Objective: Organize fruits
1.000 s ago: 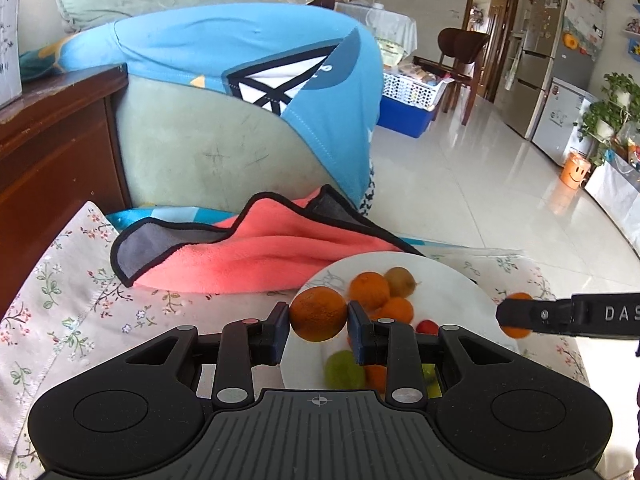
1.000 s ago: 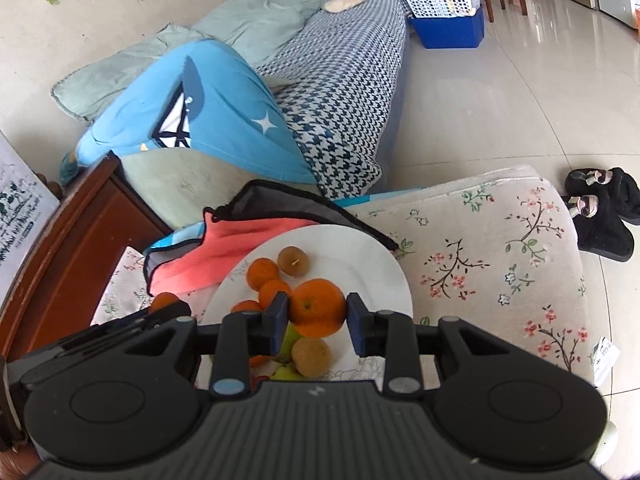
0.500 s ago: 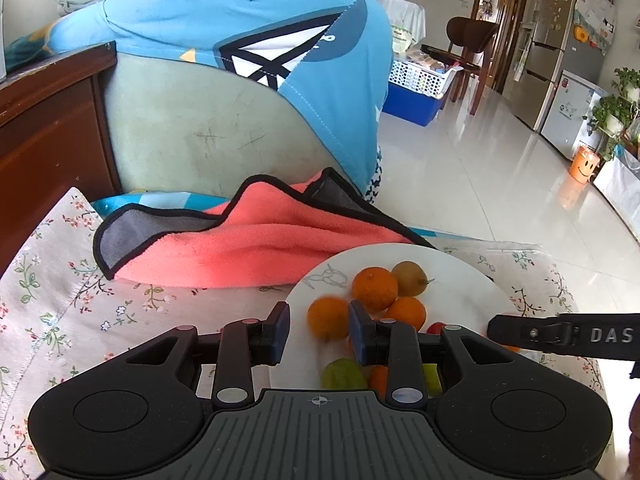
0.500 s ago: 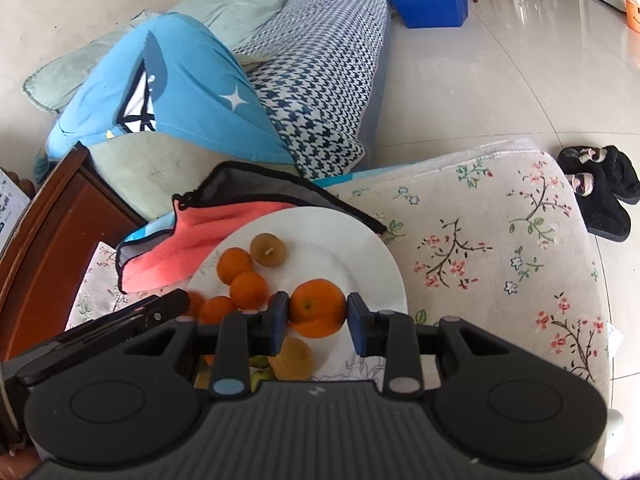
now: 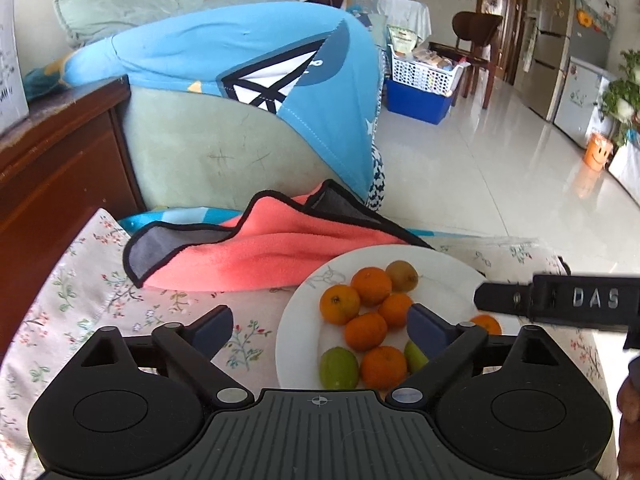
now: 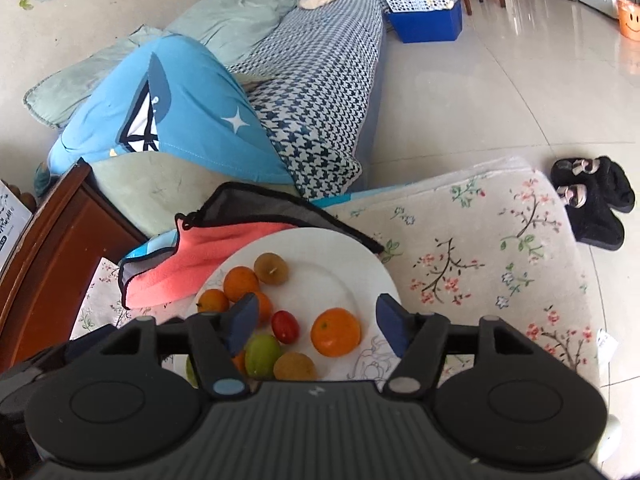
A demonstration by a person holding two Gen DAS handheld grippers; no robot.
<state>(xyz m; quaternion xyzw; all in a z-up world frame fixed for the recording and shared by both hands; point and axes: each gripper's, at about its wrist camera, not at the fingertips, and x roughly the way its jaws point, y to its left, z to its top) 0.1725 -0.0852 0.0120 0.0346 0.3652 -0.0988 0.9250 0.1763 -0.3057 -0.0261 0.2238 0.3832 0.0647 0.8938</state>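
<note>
A white plate (image 6: 352,272) of fruit sits on a floral-print cloth (image 6: 472,248) covering a low cushioned surface. The left gripper (image 5: 320,326) hangs over the plate's near left edge with its jaws spread wide and nothing between them; the right gripper (image 6: 314,322) is likewise wide apart above the plate, holding nothing.

On the plate, a large orange (image 6: 336,332) lies alone towards the right side, between the right gripper's fingers but touched by neither. To its left lie a cherry tomato (image 6: 285,326), a green fruit (image 6: 262,354) and a brownish fruit (image 6: 294,366). Farther back, small oranges (image 5: 371,286) cluster together, with a brown kiwi-like fruit (image 6: 271,268) at the far edge.

A coral-pink towel with dark trim (image 5: 256,256) lies crumpled just behind the plate, its edge touching or tucked under the rim. In the left wrist view, the right gripper's dark body, lettered "DAS" (image 5: 572,300), crosses over the plate's right side and hides part of one orange.

Behind the towel stands a sofa with a pale green arm (image 5: 208,160), draped with a blue printed blanket (image 5: 240,52) and a houndstooth cover (image 6: 320,92). A dark wooden cabinet (image 5: 52,160) stands to the left. On the glossy tiled floor (image 5: 500,168) are black slippers (image 6: 592,204), a blue bin with a white basket (image 5: 420,88), a wooden chair (image 5: 478,40) and a refrigerator (image 5: 576,40).
</note>
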